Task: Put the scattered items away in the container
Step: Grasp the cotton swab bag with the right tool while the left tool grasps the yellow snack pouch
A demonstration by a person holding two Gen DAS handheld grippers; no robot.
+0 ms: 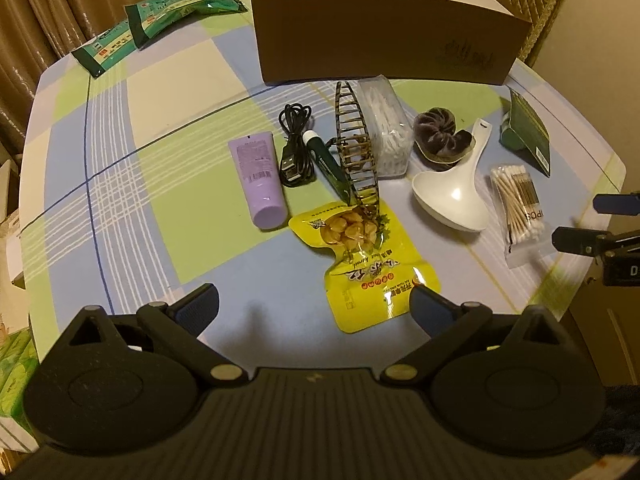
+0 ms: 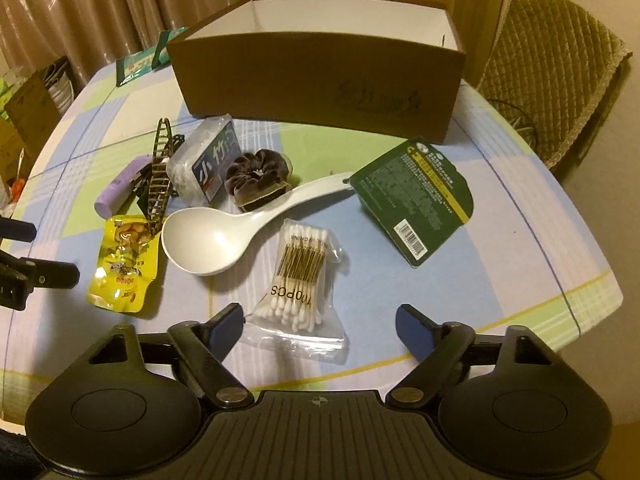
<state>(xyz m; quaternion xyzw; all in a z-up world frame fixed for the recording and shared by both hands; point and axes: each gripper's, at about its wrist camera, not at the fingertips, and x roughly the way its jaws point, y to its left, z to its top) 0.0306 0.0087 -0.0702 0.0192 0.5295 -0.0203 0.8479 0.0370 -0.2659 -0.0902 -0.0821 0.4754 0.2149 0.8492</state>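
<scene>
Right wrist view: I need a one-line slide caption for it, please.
Open right gripper poised over a bag of cotton swabs, with a white ladle and the brown box beyond.

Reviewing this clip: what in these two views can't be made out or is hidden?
- Box floor: both views, hidden by its near wall.
- Black cable: right wrist view, almost wholly behind the hair claw.
- Green packets: right wrist view, partly behind the box.
- Print on the green card: too small to read.
- Left gripper: right wrist view, cut by the left edge.
</scene>
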